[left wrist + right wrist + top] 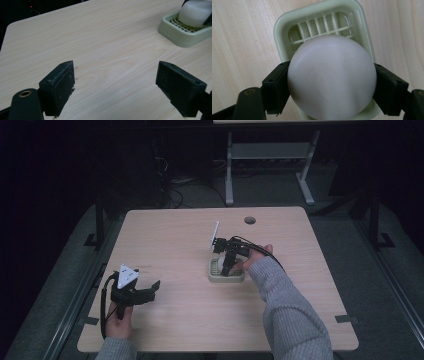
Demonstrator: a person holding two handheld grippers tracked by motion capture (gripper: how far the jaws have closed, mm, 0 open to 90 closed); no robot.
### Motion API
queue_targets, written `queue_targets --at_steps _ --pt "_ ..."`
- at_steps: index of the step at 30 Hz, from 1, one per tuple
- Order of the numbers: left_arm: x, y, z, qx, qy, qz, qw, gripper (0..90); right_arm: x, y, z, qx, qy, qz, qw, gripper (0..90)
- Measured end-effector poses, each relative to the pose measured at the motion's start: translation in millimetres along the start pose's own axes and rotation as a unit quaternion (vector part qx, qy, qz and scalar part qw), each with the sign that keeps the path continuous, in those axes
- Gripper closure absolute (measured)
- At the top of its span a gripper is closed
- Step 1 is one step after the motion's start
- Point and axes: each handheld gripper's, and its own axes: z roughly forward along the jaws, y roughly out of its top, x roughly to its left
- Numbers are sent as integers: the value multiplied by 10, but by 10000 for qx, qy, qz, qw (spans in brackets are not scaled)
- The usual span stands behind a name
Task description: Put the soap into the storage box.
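Here, the smooth white rounded soap bar (332,77) sits over the pale green slatted plastic soap dish (284,27), clamped on both sides by the right gripper (332,82). The dish rests right of centre on the light wooden table (175,235). Well apart, the left gripper (115,85) rests spread wide, holding nothing.

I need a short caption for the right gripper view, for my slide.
Right tongs grip a white soap bar over a pale green slatted soap dish.
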Motion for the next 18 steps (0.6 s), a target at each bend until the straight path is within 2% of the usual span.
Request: queue_targets --at_steps 8,18 --pt "1 0 -6 -6 -2 13 10000 152 16 2 -35 -31 -9 2 10000 204" --pt "6 1 -24 -30 21 -8 10000 152 4 -61 -140 -158 55 138 9998 186"
